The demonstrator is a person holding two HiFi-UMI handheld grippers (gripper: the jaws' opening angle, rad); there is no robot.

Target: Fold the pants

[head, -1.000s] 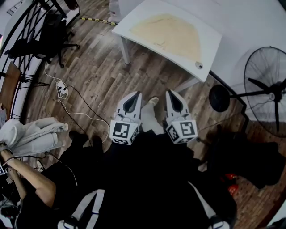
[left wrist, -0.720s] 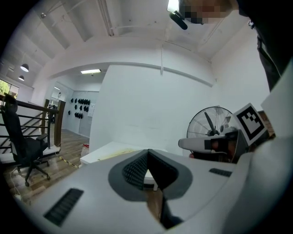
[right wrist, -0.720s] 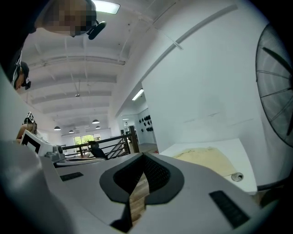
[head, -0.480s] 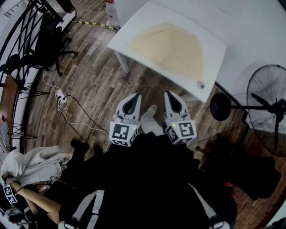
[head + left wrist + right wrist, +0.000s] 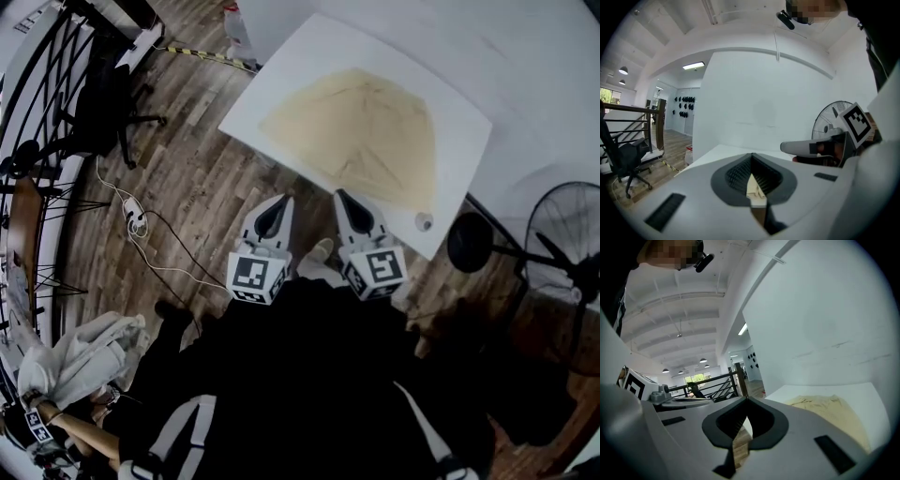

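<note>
Pants (image 5: 361, 131) lie flat on table (image 5: 281, 89); L claw (image 5: 282, 201) & R claw (image 5: 340, 196) both closed, empty.

My left gripper (image 5: 282, 200) and right gripper (image 5: 340, 195) are smooth white shells that taper to a point. Each has a dark grey ribbed hollow around its fingers (image 5: 737, 174). At the back end each carries a white marker cube (image 5: 255, 276) printed with black squares. Short black slots (image 5: 664, 212) are set into the shells. I wear a black top (image 5: 309, 375), with white stripes (image 5: 178, 433) down the sleeves.
</note>
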